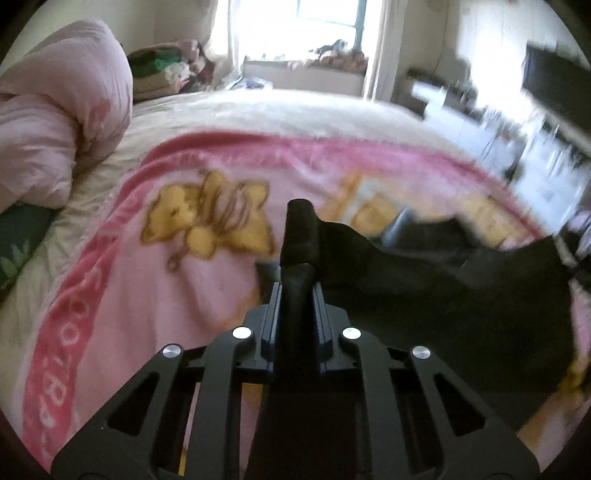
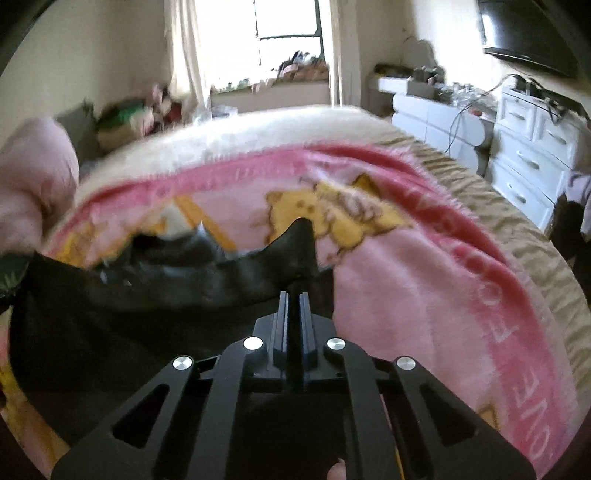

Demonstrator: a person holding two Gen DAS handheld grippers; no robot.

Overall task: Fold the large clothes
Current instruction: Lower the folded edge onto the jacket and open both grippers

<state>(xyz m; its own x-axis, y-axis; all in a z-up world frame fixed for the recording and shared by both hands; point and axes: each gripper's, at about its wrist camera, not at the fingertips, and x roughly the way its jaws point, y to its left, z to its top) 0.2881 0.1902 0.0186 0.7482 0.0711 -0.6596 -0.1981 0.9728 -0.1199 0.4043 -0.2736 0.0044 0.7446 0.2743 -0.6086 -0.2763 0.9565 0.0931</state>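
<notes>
A black garment (image 1: 461, 288) hangs spread over a pink blanket (image 1: 147, 277) with yellow bear prints that covers the bed. In the left wrist view my left gripper (image 1: 298, 236) is shut on the garment's left top corner, and the cloth stretches off to the right. Seen from the right wrist, my right gripper (image 2: 301, 254) is shut on the other top corner, with the black garment (image 2: 110, 314) sagging away to the left above the pink blanket (image 2: 424, 295). The upper edge between the two corners is blurred.
A rolled pink quilt (image 1: 55, 122) lies at the bed's left, with a pile of folded clothes (image 1: 159, 70) behind it. White drawers (image 2: 528, 155) and a dark screen (image 2: 528, 33) stand along the right wall. A bright window (image 2: 288, 22) is beyond the bed.
</notes>
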